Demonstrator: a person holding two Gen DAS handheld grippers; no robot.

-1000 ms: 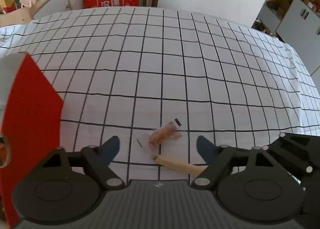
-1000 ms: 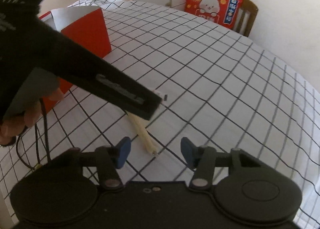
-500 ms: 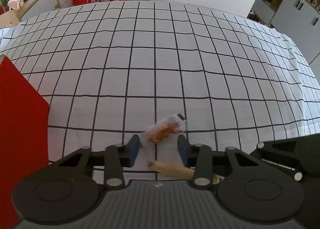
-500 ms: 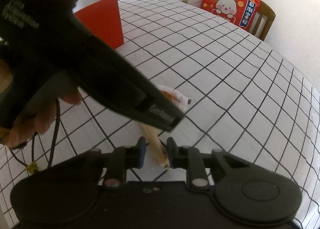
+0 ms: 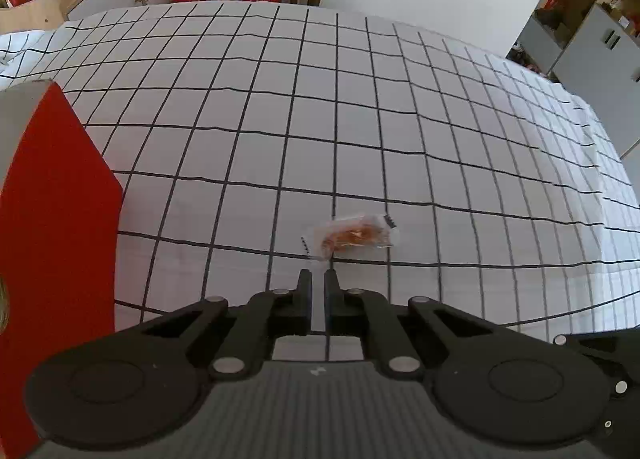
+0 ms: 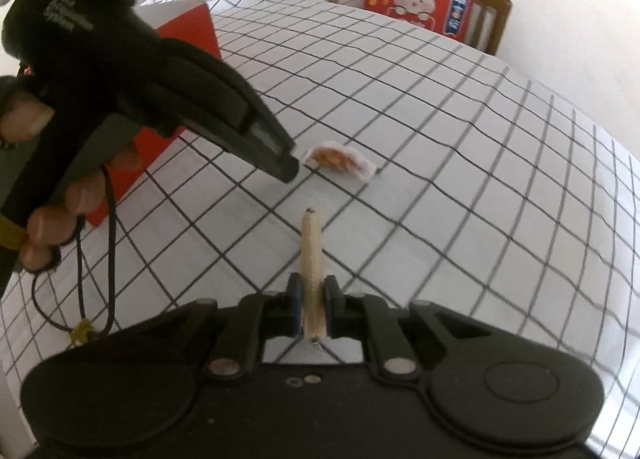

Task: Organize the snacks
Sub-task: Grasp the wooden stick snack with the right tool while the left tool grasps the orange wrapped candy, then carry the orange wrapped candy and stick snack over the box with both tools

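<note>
White cloth with a black grid covers our table. Our right hand-held gripper has just closed on the pale tan snack stick; our left hand-held gripper has just closed on nothing, the clear-wrapped orange snack lying just beyond. Neither has reached the red box, so most remains.

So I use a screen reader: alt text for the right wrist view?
The right gripper is shut on a pale snack stick above a checked tablecloth. The left gripper pinches a wrapped snack near a red box.
</note>
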